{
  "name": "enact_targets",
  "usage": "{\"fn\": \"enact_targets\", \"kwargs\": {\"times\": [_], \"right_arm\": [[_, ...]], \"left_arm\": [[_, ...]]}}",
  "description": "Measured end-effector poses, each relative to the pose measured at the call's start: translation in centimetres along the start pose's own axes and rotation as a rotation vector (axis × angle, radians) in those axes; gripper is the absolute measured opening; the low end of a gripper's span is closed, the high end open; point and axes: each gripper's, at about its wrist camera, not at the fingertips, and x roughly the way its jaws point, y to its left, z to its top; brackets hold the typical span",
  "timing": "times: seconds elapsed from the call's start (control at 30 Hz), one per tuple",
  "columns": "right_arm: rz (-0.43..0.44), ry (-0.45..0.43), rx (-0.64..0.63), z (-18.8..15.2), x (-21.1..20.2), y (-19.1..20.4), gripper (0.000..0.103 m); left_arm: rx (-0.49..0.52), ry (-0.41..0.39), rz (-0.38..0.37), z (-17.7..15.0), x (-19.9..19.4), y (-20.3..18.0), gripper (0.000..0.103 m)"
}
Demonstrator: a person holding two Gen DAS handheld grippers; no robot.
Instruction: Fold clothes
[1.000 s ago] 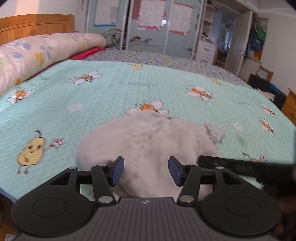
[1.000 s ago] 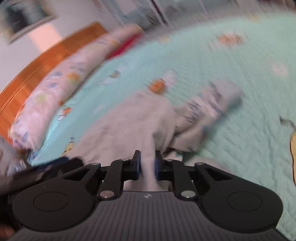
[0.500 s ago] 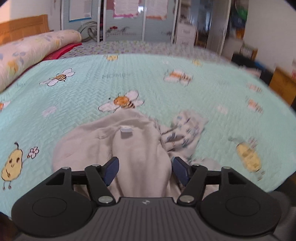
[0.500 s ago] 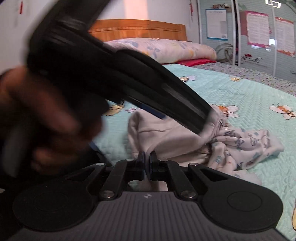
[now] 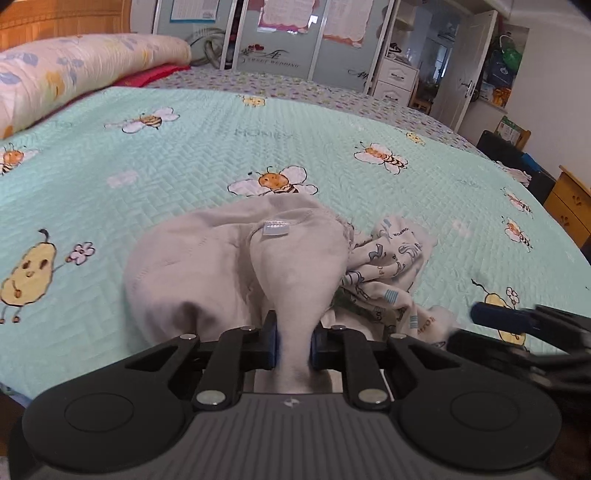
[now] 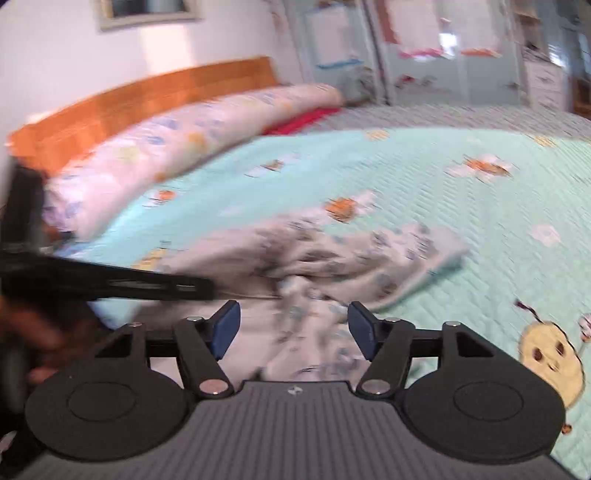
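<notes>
A crumpled beige garment point(image 5: 229, 266) with a small white label lies on the mint quilt; its printed side point(image 5: 388, 266) bunches out to the right. My left gripper point(image 5: 293, 345) is shut on a fold of the beige cloth. My right gripper point(image 6: 293, 328) is open, its blue pads on either side of the printed cloth point(image 6: 351, 258), in a blurred view. The right gripper also shows in the left wrist view point(image 5: 524, 325) at the lower right. The left gripper crosses the right wrist view point(image 6: 110, 282) at the left.
The mint quilt point(image 5: 207, 147) with bee and pear prints covers the bed. A rolled floral duvet point(image 5: 66, 74) lies along the wooden headboard point(image 6: 147, 99). Wardrobes point(image 5: 280, 33) stand beyond the bed, and a wooden cabinet point(image 5: 572, 206) stands at the right.
My left gripper has closed onto the beige cloth. My right gripper has let go of the cloth, opened, and swung to the right side of the garment.
</notes>
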Motion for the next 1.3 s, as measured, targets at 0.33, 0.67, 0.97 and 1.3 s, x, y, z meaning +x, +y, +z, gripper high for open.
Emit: {"fn": "enact_targets", "kwargs": {"times": [0.33,0.67,0.97,1.3], "right_arm": [[-0.228,-0.092,0.155,3.3,0.1,-4.6,0.009],[-0.405,-0.120,0.322,2.3,-3.9,-10.2,0.024],[-0.214,-0.086,0.153,1.6,-0.5,-4.6,0.070],[-0.232,0.038,0.267,1.5,4.2,-6.9,0.003]], "left_arm": [[-0.001,-0.065,-0.012,1.0,-2.9,0.4,0.016],[0.050,0.001,-0.089,-0.3,-0.9,-2.5,0.019],[0.135,-0.078,-0.086,2.4,-1.4,-4.6,0.067],[0.164,-0.097,-0.063,5.8,1.3,-5.6,0.010]]}}
